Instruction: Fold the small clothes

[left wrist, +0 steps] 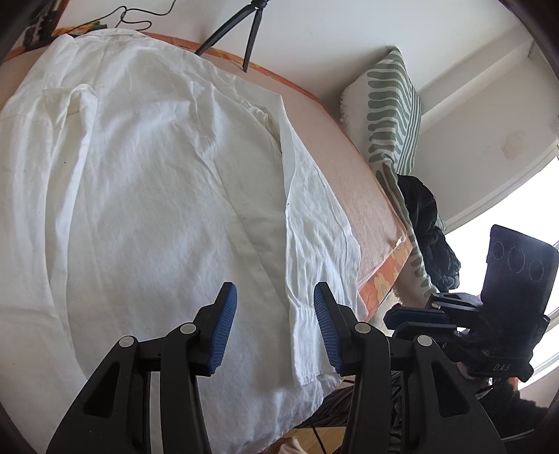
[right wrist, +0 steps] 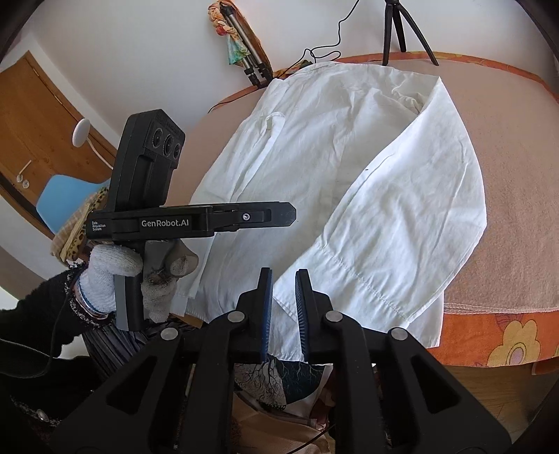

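A white button shirt (left wrist: pixel 157 181) lies spread on a peach towel (left wrist: pixel 353 195); it also shows in the right wrist view (right wrist: pixel 349 174). One sleeve (right wrist: pixel 401 223) is folded across the body, its cuff near the table's front edge. My left gripper (left wrist: pixel 274 324) is open, hovering over the shirt's lower part beside the sleeve cuff (left wrist: pixel 307 335); it also shows in the right wrist view (right wrist: pixel 286 213), held by a gloved hand. My right gripper (right wrist: pixel 283 307) is open with a narrow gap, empty, just above the shirt's hem at the front edge; it shows in the left wrist view (left wrist: pixel 394 319).
A black tripod (right wrist: pixel 398 31) stands at the table's far edge with a cable (right wrist: pixel 325 52). A green patterned cushion (left wrist: pixel 391 115) and dark clothing (left wrist: pixel 429 223) lie to the right. A door (right wrist: pixel 31 132) and blue chair (right wrist: pixel 66 195) are at the left.
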Tool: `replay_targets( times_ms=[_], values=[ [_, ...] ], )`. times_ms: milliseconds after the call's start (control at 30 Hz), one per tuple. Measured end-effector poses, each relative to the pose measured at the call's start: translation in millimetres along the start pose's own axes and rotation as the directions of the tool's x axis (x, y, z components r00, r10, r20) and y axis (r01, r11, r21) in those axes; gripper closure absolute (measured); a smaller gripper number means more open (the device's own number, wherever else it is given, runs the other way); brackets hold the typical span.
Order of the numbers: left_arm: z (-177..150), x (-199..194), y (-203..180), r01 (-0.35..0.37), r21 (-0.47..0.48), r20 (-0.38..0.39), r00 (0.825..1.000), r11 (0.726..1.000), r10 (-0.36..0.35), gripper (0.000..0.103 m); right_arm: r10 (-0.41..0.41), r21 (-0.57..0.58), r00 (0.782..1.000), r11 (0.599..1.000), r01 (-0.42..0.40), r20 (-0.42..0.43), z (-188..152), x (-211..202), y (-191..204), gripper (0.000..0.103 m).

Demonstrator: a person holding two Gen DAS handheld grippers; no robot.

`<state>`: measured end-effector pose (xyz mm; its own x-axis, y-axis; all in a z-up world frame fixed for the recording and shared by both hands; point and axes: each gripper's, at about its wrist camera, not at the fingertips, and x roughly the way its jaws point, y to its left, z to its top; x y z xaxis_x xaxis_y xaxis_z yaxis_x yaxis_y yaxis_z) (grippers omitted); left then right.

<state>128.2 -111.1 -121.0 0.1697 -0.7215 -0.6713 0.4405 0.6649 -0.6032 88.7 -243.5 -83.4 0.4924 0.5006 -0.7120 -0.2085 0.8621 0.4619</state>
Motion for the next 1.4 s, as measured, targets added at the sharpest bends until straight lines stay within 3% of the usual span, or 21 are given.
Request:
replay_targets(
  times_ms=[200,367,500,600,667,800,1100,1233,1267,1300,1400],
  values=[
    [-3.9,17.7,-9.2,-0.003,0.032,-0.05,0.999,0.999,0.005,0.054,-0.076,0.067,0.993,0.995,0.07,0.089,55.9,-20.7,-41.0,0.088],
    [0.3,29.4,-14.6,0.0,0.044,-0.06,0.998,0.999,0.002,0.054,-0.013,0.138,0.997,0.99,0.003,0.075,104.3,-6.6,-73.9,0.088],
    [2.3,34.9,-18.9,0.015,0.069,-0.053,0.999,0.998,-0.012,0.054,0.05,0.158,0.998,0.986,-0.053,0.024,130.8,27.2,-76.4,0.088],
    [2.0,37.8,-22.4,0.033,0.079,-0.05,0.998,0.996,-0.029,0.057,0.015,0.164,0.997,0.987,-0.003,-0.071,139.1,63.8,-74.9,0.088],
    [1.1,38.6,-24.2,0.038,0.09,-0.051,0.998,0.995,-0.034,0.057,-0.08,0.173,0.986,0.979,0.105,-0.149,140.4,85.0,-79.7,0.088],
    [0.0,38.7,-27.2,0.055,0.099,-0.063,0.997,0.994,-0.049,0.057,-0.151,0.204,0.963,0.959,0.197,-0.221,138.4,101.8,-93.9,0.088],
    [-0.1,36.2,-32.2,0.07,0.103,-0.073,0.995,0.992,-0.062,0.057,-0.178,0.287,0.947,0.923,0.255,-0.269,140.8,113.7,-118.6,0.088],
    [-2.0,34.3,-35.1,0.062,0.128,-0.077,0.996,0.99,-0.053,0.057,-0.178,0.292,0.953,0.924,0.247,-0.246,142.9,115.6,-121.3,0.088],
    [-2.6,34.0,-36.0,0.06,0.133,-0.077,0.996,0.989,-0.05,0.057,-0.194,0.274,0.951,0.926,0.258,-0.241,142.9,116.3,-119.1,0.09],
    [-2.9,33.6,-36.4,0.058,0.136,-0.077,0.996,0.989,-0.048,0.057,-0.21,0.259,0.949,0.928,0.269,-0.236,142.9,116.6,-117.1,0.1],
    [-3.1,29.5,-34.6,0.054,0.134,-0.074,0.996,0.989,-0.044,0.057,-0.191,0.249,0.966,0.941,0.23,-0.172,143.0,104.2,-110.0,0.102]
  ],
)
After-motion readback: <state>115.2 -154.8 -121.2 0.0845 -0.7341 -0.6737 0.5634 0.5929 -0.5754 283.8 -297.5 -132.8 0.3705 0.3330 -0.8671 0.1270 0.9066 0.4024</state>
